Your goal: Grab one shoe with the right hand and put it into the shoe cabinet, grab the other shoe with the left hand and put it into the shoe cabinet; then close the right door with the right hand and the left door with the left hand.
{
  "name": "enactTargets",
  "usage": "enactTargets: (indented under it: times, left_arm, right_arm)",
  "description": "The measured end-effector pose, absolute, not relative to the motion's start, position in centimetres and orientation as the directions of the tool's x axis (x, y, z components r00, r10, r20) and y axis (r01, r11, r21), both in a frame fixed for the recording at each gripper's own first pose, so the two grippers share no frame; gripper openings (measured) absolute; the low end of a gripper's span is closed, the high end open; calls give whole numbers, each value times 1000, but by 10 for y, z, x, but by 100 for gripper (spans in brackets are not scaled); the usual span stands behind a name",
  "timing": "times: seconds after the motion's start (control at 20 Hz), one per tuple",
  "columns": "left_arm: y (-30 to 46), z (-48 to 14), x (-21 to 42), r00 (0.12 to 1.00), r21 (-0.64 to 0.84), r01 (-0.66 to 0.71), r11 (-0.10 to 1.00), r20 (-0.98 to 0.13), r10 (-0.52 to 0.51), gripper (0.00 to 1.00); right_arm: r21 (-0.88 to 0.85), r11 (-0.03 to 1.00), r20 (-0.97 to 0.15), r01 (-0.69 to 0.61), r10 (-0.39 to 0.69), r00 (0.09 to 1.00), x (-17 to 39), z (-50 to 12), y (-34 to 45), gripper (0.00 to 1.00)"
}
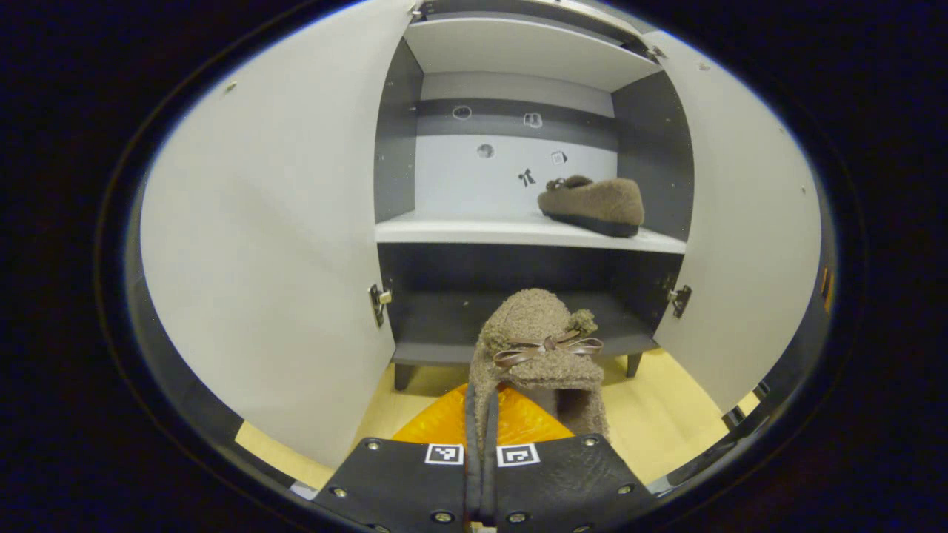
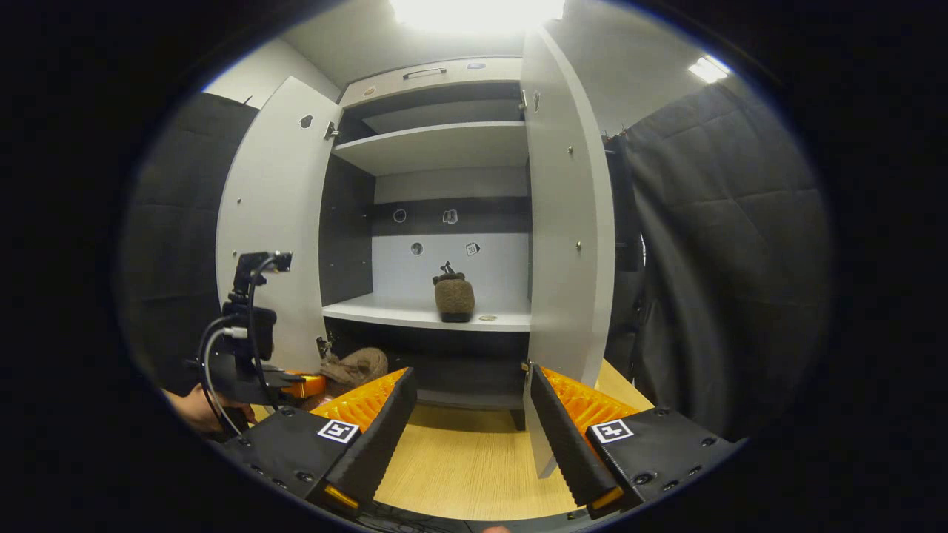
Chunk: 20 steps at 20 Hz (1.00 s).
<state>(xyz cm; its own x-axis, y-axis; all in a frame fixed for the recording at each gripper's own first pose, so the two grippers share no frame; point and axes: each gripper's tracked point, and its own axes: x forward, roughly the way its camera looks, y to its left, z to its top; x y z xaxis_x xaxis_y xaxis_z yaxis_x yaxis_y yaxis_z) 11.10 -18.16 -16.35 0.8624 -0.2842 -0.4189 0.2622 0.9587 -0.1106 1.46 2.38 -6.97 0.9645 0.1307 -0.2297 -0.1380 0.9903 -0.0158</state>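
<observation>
Left gripper (image 1: pixel 480 444): jaws clenched on the edge of the second shoe (image 1: pixel 539 348), which hangs ahead of the fingers, toe toward the cabinet (image 1: pixel 518 52). In the right gripper view the same left gripper (image 2: pixel 296 385) sits low by the left door, the shoe (image 2: pixel 359 366) in front of it.
Grip risk: only a thin strip of fuzzy fabric sits between the fingers, so the shoe can swing or slip out if the hand jerks or tips on the way in.
Right gripper (image 2: pixel 470 437): jaws released, holding nothing, apart from the right door (image 2: pixel 566 222).
Floor (image 1: pixel 666 422): the carried shoe is above it, in front of the cabinet's base, not yet inside.
Left door (image 1: pixel 274 252): wide open, close on the carried shoe's left; a sideways drift can knock shoe or gripper against its edge.
Lower shelf (image 1: pixel 444 326): dark and low, straight ahead of the shoe; entering too low can catch the toe on its front lip.
Middle shelf (image 1: pixel 474 228): the first shoe (image 1: pixel 592 203) already rests at its right end. Placing the second shoe too far right can push this 1 aside or off.
Door closing: not begun; a shoe left overhanging a shelf edge can, I judge, block either door.
</observation>
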Motion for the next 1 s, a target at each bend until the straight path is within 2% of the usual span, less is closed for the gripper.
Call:
enactTargets:
  times: [0.55,1.0]
  left_arm:
    - [-194,-71,186,928,-156,242,958,-252,-276,1]
    - [-212,-17,271,952,-152,254,955,-133,-274,1]
  right_arm:
    - [-28,999,-212,-39,33,977,9,-65,-9,98]
    - [-41,994,-209,98,-105,972,8,-69,-42,96]
